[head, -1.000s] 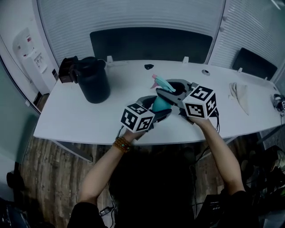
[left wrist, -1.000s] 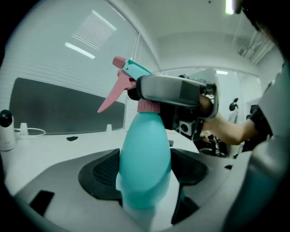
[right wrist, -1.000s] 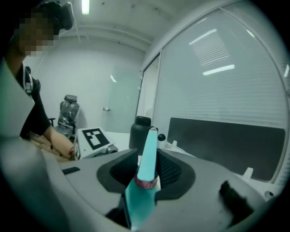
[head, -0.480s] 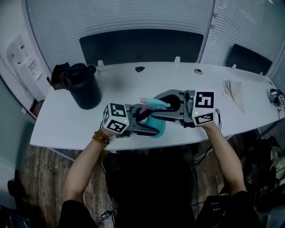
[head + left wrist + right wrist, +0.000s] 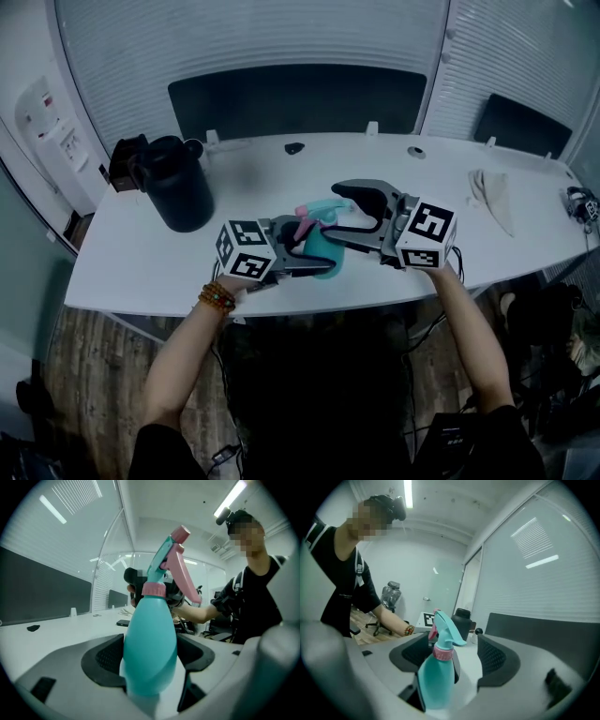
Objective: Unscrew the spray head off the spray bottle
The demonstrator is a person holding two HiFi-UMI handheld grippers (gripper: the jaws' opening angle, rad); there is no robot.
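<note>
Office room walled with white slatted blinds point(image 5: 253, 37).
Long white desk point(image 5: 122, 253) on brown wood-plank floor point(image 5: 94, 366), dark rectangular panel point(image 5: 291, 98) behind it.

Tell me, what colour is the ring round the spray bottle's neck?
The ring is pink; the left gripper view shows it best.

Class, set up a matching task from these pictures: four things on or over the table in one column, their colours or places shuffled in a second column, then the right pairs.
Column one
1. spray bottle body
2. trigger of the spray head
3. container
4. cloth

Column two
A. pink
B. pale, lying near the right end of the table
C. teal
D. black, standing near the table's left end

Pairs: 1-C, 2-A, 3-D, 4-B
</note>
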